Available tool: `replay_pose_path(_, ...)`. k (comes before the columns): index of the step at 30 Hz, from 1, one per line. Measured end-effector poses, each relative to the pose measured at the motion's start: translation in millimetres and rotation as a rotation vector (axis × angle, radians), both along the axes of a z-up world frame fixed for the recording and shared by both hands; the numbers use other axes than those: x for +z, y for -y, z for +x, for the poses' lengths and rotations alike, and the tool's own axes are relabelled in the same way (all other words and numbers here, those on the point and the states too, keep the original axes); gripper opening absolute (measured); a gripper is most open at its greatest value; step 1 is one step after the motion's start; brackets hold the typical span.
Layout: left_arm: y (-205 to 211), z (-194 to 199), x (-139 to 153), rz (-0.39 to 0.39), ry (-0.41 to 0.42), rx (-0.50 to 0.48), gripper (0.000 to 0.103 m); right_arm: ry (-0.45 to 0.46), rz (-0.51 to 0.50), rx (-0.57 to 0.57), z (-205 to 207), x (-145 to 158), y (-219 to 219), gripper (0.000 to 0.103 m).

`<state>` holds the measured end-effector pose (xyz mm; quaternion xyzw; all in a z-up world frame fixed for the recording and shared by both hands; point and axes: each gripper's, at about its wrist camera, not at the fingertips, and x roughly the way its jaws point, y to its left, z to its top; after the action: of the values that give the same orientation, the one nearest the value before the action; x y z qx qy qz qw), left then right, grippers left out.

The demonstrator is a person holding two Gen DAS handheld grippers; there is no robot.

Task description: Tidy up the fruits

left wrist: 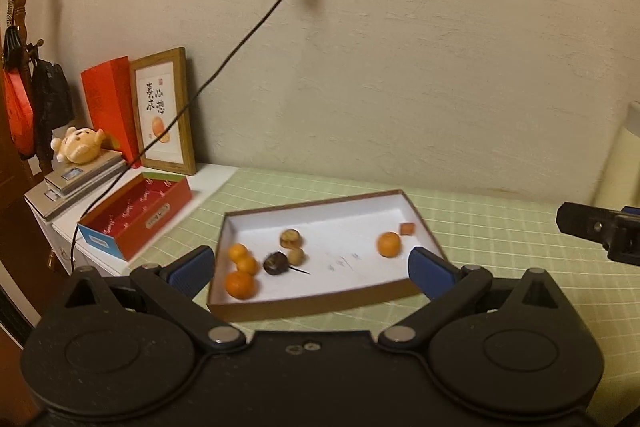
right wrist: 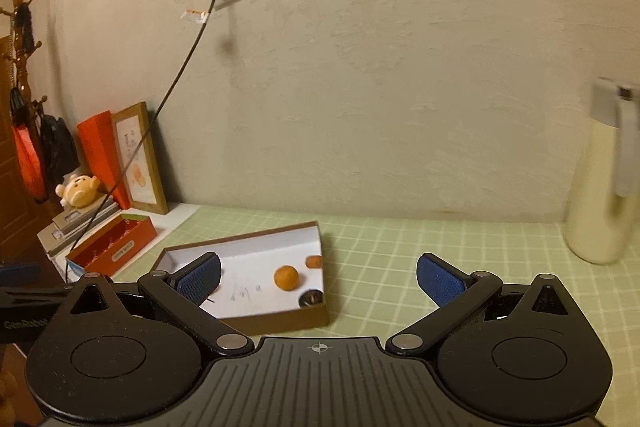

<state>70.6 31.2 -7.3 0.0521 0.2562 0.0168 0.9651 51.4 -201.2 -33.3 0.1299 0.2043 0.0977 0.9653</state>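
Note:
A shallow brown box with a white floor [left wrist: 340, 219] lies on the green checked cloth. At its left end sit three oranges [left wrist: 240, 284], a dark round fruit with a stem [left wrist: 276, 263] and two brownish fruits [left wrist: 290, 238]. One more orange [left wrist: 389, 244] and a small reddish piece [left wrist: 407, 228] lie at the right end. My left gripper [left wrist: 312, 271] is open just before the box's near wall, holding nothing. My right gripper [right wrist: 319, 281] is also open and empty, over the near right corner of the box [right wrist: 256, 251], close to the lone orange [right wrist: 286, 278].
A red gift box [left wrist: 136, 219], a framed picture [left wrist: 164, 111], a plush toy [left wrist: 80, 145] and a black cable [left wrist: 240, 47] crowd the left side. A cream bottle [right wrist: 600, 195] stands at the right by the wall. Green cloth [right wrist: 420, 239] stretches between box and bottle.

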Motion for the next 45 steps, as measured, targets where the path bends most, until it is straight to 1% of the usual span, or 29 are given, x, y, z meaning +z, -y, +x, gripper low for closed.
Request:
replay_pose_path(3, 6.1, -11.2, 3.2, -0.013, -0.015, -0.008, 0.097, -0.009, -0.004, -0.030, -17.2, 7.0, 6.7, 0.103)
replay_pose_path(8, 11.9, -31.9, 9.0, -0.019, -0.014, -0.015, 0.097, -0.004, -0.056, -0.047, -44.3, 14.4, 5.8, 0.103)
replay_pose_path(13, 15.9, -50.7, 14.6, -0.013, -0.003, -0.021, 0.097, 0.006, -0.051, -0.030, -63.8, 18.6, 1.4, 0.103)
replay_pose_path(20, 14.8, -59.8, 22.8, -0.035, 0.008, -0.034, 0.097, 0.029, -0.063, -0.025, -81.0, 27.0, -5.3, 0.103)
replay_pose_path(26, 17.1, -57.2, 20.4, -0.017, 0.006, -0.035, 0.097, 0.037, -0.072, -0.019, -78.6, 28.1, -8.0, 0.103)
replay_pose_path(31, 16.1, -56.1, 17.8, -0.024, -0.001, -0.030, 0.097, 0.017, -0.052, -0.019, -72.5, 23.6, -7.1, 0.103)
replay_pose_path(45, 9.8, -55.4, 21.1, -0.039, 0.001, -0.005, 0.097, 0.023, -0.072, -0.005, -69.9, 25.8, -14.2, 0.103)
